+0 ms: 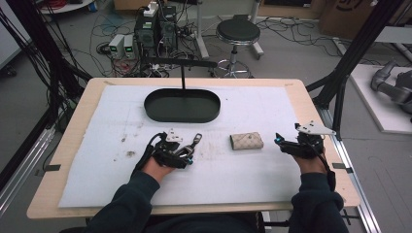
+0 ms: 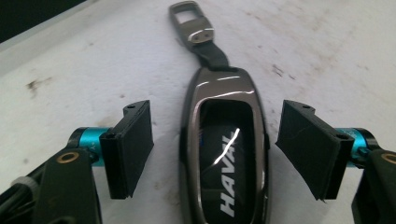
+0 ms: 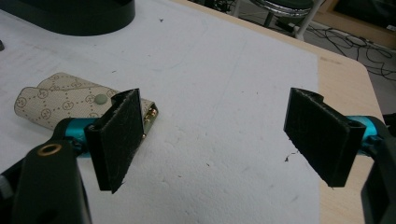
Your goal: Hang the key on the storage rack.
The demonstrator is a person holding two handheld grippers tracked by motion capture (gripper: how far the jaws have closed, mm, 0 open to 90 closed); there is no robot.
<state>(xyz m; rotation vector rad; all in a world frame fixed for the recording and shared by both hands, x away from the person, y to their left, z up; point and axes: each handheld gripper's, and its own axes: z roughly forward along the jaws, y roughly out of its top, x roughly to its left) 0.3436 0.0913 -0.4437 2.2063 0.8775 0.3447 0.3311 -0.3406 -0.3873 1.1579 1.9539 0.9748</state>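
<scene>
Left gripper [image 2: 215,154] is straddling the car key [image 2: 224,154], jaws spread, key's long axis running along them; right gripper [image 3: 229,140] is idling spread beside the pouch [image 3: 70,100]

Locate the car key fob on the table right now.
The car key fob lies flat on the white mat, left of centre, between the open left gripper fingers, with the patterned key pouch to its right.

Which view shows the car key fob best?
The left gripper view: the key fob lies close up between the open jaws, HAVAL lettering readable. In the high view it is small, partly under the left gripper, strap clip poking out.
</scene>
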